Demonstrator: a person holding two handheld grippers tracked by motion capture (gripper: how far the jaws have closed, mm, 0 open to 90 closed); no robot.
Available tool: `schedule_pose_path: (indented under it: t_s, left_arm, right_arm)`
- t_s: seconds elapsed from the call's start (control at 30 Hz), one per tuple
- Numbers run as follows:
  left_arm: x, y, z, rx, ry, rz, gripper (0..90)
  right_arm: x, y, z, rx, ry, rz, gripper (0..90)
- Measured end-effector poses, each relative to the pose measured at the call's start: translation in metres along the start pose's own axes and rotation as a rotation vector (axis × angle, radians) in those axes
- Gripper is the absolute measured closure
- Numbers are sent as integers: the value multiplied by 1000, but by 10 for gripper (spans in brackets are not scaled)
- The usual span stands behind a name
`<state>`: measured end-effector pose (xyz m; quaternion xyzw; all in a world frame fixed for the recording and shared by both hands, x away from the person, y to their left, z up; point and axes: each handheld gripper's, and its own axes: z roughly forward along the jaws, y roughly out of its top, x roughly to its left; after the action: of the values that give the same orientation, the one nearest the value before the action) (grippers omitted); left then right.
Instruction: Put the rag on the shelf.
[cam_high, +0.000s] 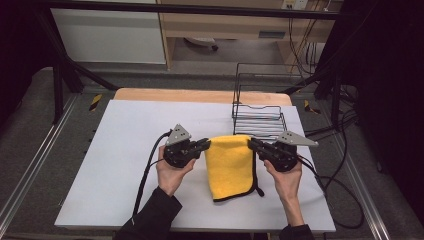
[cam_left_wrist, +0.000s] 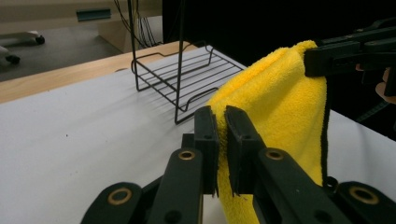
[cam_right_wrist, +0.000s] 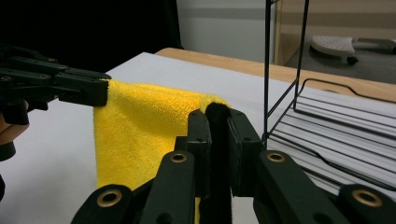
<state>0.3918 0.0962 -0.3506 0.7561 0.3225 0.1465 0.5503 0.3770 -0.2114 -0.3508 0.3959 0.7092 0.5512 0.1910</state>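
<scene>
One yellow cloth (cam_high: 229, 165), one wire rack (cam_high: 258, 118), two hand-held grippers.

Two black two-jaw handheld grippers, left (cam_high: 206, 145) and right (cam_high: 252, 145), each with brass-coloured pivot rivets, a grey three-cornered top plate and a trailing black cable; dark long sleeves (cam_high: 150, 215) cover the forearms.

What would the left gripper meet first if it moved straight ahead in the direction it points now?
The left gripper points toward the right gripper, and both are shut on the top edge of the yellow cloth. So it would push into the cloth first, then probably reach the right gripper, though depth is unclear.
</scene>
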Motion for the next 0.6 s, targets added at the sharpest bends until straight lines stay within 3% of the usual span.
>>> schedule_pose_path:
  t_s: [0.6]
  left_arm:
    - [-13, 37, -10, -63, -6, 63, 837]
  right_arm:
    - [7, 23, -24, -102, -31, -45, 830]
